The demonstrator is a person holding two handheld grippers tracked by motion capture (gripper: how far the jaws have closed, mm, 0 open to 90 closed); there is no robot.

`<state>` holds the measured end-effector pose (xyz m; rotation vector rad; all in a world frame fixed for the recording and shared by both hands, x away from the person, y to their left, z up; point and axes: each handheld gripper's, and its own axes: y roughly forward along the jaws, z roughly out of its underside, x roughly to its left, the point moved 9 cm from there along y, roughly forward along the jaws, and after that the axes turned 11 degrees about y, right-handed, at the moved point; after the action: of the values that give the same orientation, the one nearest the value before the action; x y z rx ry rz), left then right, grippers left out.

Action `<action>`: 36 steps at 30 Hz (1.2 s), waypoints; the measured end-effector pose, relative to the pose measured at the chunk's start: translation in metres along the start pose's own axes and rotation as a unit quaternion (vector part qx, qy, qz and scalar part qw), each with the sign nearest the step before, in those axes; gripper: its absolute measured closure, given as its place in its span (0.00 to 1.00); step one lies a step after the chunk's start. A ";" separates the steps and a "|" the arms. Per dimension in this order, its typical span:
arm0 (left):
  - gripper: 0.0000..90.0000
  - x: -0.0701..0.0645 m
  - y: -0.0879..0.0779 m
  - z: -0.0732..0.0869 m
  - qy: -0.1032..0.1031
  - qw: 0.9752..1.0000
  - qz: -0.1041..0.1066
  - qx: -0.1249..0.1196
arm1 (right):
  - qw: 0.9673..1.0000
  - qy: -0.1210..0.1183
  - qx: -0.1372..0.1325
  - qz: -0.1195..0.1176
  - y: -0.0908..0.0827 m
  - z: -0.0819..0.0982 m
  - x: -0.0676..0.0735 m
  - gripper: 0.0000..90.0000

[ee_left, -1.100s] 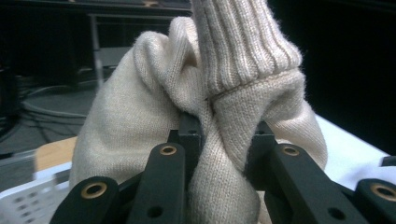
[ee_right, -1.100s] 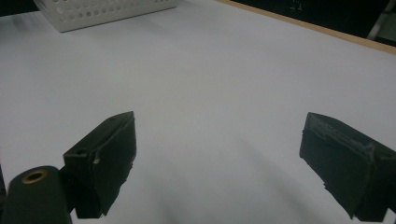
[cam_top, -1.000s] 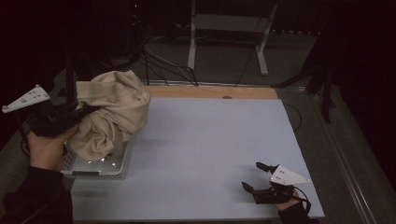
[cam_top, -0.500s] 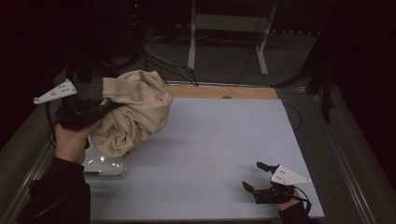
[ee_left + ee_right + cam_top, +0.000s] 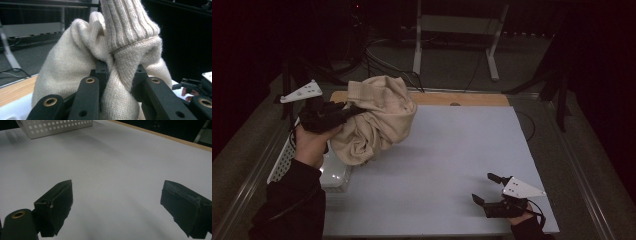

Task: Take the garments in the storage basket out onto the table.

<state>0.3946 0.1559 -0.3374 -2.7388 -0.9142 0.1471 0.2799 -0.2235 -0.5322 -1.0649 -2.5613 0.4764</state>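
A cream knitted sweater (image 5: 379,120) hangs bunched in the air above the table's left side, over the white perforated basket (image 5: 284,157). My left gripper (image 5: 349,111) is shut on a fold of it; in the left gripper view the two black jaws pinch the sweater (image 5: 120,72) just below a ribbed cuff (image 5: 127,22). My right gripper (image 5: 487,189) rests near the table's front right corner, jaws wide open with nothing between them. In the right gripper view its fingertips (image 5: 58,202) stand far apart over bare white table.
The white table top (image 5: 452,145) has a wooden strip (image 5: 472,98) along its far edge. The basket (image 5: 55,127) stands at the left edge. A metal stand (image 5: 452,35) and cables lie on the dark floor beyond.
My left gripper has carried the sweater up out of the basket and to the right, toward the table's middle. The right gripper has stayed where it was.
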 end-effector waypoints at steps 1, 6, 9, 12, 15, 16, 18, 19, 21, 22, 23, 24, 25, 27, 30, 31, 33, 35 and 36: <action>0.84 -0.001 0.003 -0.001 -0.002 1.000 0.002 0.000 | 1.000 -0.001 0.001 0.000 0.000 0.000 0.000 0.12; 0.84 -0.005 0.019 -0.004 0.000 1.000 0.014 0.002 | 1.000 0.001 0.000 0.000 -0.001 0.000 0.000 0.12; 0.84 -0.007 0.026 -0.005 0.002 1.000 0.018 0.004 | 1.000 0.002 0.000 0.000 0.000 0.000 0.000 0.12; 0.84 -0.011 0.039 -0.007 0.006 1.000 0.026 0.008 | 1.000 0.000 0.000 0.000 0.000 0.000 0.000 0.12; 0.84 -0.013 0.048 -0.008 0.005 0.999 0.032 0.009 | 1.000 -0.001 0.000 0.002 0.000 0.000 0.000 0.12; 0.84 -0.014 0.050 -0.008 0.004 0.999 0.035 0.010 | 1.000 -0.001 0.000 0.002 0.000 0.000 0.000 0.12; 0.84 -0.015 0.057 -0.008 0.004 0.999 0.037 0.012 | 1.000 -0.001 0.000 0.002 -0.001 0.000 0.000 0.12; 0.84 -0.015 0.057 -0.008 0.004 0.999 0.037 0.012 | 1.000 -0.001 0.000 0.002 0.000 0.000 0.000 0.12; 0.84 -0.017 0.066 -0.010 0.005 0.999 0.043 0.013 | 1.000 -0.002 0.000 0.002 0.000 0.000 0.000 0.12; 0.84 -0.018 0.070 -0.011 0.005 0.999 0.046 0.014 | 1.000 -0.002 0.000 0.002 0.000 0.000 0.000 0.12; 0.84 -0.018 0.070 -0.011 0.005 0.999 0.046 0.014 | 1.000 -0.002 0.000 0.002 0.000 0.000 0.000 0.12; 0.84 -0.020 0.076 -0.012 0.006 0.999 0.050 0.014 | 1.000 -0.002 0.001 0.003 0.000 0.000 0.000 0.12; 0.84 -0.022 0.079 -0.013 0.007 0.998 0.053 0.014 | 1.000 -0.002 0.001 0.002 0.000 0.000 0.000 0.12; 0.84 -0.024 0.083 -0.014 0.007 0.998 0.054 0.014 | 1.000 -0.001 0.000 0.002 0.000 0.000 0.000 0.12; 0.84 -0.029 0.094 -0.017 0.012 0.998 0.062 0.017 | 1.000 -0.001 0.001 0.002 -0.001 0.000 -0.001 0.12; 0.84 -0.029 0.094 -0.017 0.012 0.998 0.062 0.017 | 1.000 -0.001 0.001 0.002 -0.001 0.000 -0.001 0.12; 0.84 -0.030 0.100 -0.019 0.011 0.998 0.064 0.017 | 1.000 -0.001 0.000 0.002 -0.001 0.000 -0.001 0.12; 0.84 -0.032 0.105 -0.021 0.011 0.998 0.066 0.016 | 1.000 -0.001 0.000 0.002 -0.001 0.000 -0.001 0.12; 0.84 -0.033 0.107 -0.022 0.012 0.997 0.068 0.016 | 1.000 0.000 0.000 0.002 -0.001 0.000 -0.001 0.12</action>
<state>0.4339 0.0488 -0.3446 -2.7657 -0.7127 0.1536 0.2799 -0.2245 -0.5318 -1.0706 -2.5605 0.4766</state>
